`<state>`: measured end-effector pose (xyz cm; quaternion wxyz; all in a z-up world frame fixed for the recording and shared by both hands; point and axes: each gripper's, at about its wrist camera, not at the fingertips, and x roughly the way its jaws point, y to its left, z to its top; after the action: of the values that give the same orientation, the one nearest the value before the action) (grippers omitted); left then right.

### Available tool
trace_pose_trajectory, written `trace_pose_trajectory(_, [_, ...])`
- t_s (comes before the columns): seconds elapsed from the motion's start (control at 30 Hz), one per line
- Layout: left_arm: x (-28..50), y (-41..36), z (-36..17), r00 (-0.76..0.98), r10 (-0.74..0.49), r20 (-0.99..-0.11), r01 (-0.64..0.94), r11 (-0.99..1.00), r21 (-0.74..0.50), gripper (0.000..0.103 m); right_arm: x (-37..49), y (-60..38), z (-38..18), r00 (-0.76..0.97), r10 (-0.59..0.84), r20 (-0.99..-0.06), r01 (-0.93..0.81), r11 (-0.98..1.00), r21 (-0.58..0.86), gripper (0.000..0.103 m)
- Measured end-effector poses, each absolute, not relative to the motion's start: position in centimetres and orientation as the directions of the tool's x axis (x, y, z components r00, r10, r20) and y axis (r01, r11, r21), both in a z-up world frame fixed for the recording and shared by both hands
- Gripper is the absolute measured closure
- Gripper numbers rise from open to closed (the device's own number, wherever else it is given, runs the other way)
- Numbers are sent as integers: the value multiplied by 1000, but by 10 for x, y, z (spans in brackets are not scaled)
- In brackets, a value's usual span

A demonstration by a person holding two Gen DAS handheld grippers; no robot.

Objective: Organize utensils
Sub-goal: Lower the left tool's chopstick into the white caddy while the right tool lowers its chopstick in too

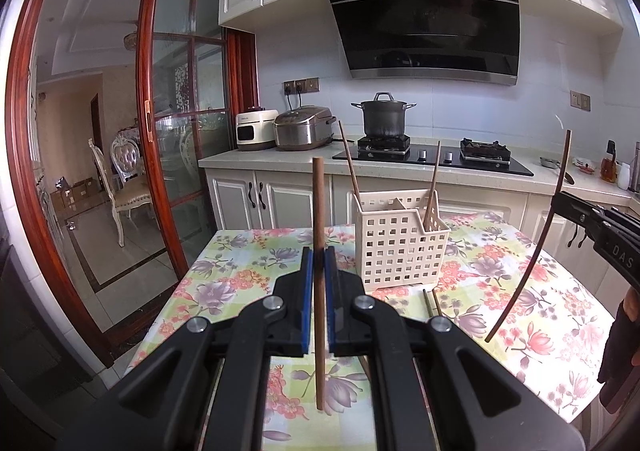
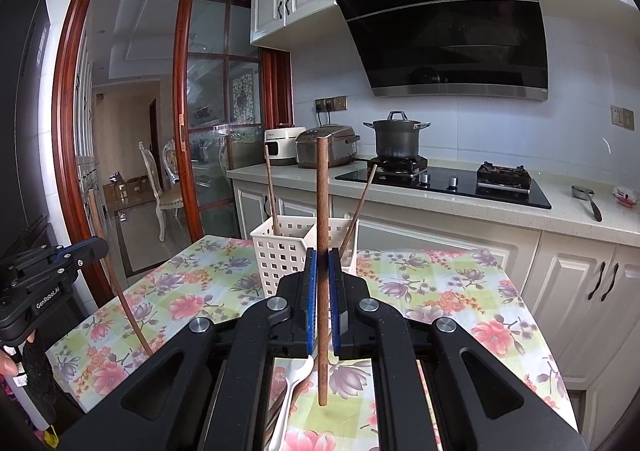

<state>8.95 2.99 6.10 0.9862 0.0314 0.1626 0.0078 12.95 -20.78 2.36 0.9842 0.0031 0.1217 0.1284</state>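
Observation:
My left gripper point(image 1: 319, 256) is shut on a brown chopstick point(image 1: 318, 203) that stands upright above the floral tablecloth point(image 1: 240, 267). Just right of it and farther back is a cream perforated basket point(image 1: 400, 247) with two chopsticks point(image 1: 433, 179) leaning inside. My right gripper point(image 2: 322, 256) is shut on another upright brown chopstick point(image 2: 322, 191), directly in front of the basket point(image 2: 280, 251). Each gripper shows in the other's view: the right gripper point(image 1: 560, 200) at the right edge, the left gripper point(image 2: 100, 246) at the left. A white spoon point(image 2: 298, 381) lies on the table under the right gripper.
Loose chopsticks point(image 1: 434, 303) lie on the cloth before the basket. Behind the table runs a counter with a hob point(image 1: 436, 159), a lidded pot point(image 1: 383, 115) and two cookers point(image 1: 304, 127). A glass sliding door point(image 1: 168, 131) stands left. A gloved hand point(image 1: 624, 331) is at the right edge.

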Motion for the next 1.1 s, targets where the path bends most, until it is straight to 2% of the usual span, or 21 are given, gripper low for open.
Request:
trace_pose_trajectory(0.33, [105,31,79,946,-57,-318,68,997,26,97,148,-200,36,938,258,-230,-262,965,12,97])
trace_pose_trajectory(0.63, [146,31,97,934,-79,-349,89,996,12,97,182,-196,55,935,275,-226,-280,960,10,97])
trace_pose_trajectory(1.1, [227,2,175,939,-113,-324,131,991,37,97,252,-183,98,944,269,-191,-274,962,4,97])
